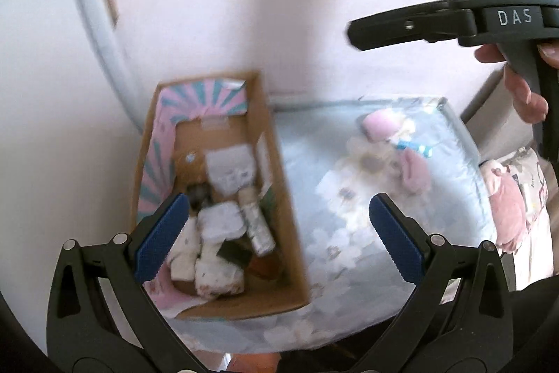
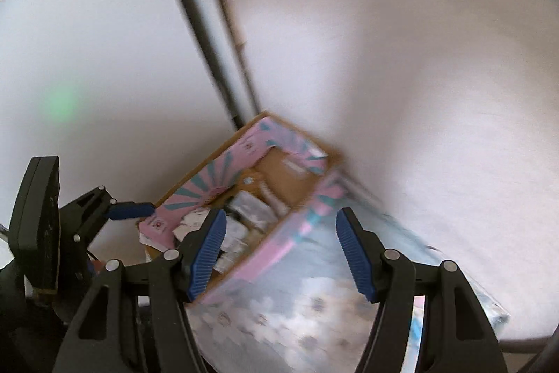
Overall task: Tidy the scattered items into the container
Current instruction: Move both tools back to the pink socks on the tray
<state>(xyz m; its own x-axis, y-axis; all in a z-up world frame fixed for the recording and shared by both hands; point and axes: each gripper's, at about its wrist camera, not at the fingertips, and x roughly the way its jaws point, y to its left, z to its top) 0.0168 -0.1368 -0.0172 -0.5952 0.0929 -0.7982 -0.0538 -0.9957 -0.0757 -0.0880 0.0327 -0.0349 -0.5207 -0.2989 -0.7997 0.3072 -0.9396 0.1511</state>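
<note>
A cardboard box (image 1: 276,170) with pink and teal flaps stands on the left of a pale blue flowered cover (image 1: 349,233). Several white packets (image 1: 216,222), a tube (image 1: 256,226) and dark bits lie inside it. Pink soft items with a blue striped piece (image 1: 401,145) lie loose on the cover to the right. My left gripper (image 1: 277,233) hovers open and empty over the box's right wall. The right gripper (image 1: 353,30), held by a hand (image 1: 524,93), hangs higher at the upper right. In the right wrist view the right gripper (image 2: 279,222) is open and empty above the box (image 2: 297,177).
A white wall (image 1: 244,6) runs behind the box, with a pale pipe (image 1: 91,23) on the left. A pink plush thing (image 1: 503,198) lies on patterned fabric past the cover's right edge. Both views are blurred by motion. One blue left finger (image 2: 129,210) shows beside the box.
</note>
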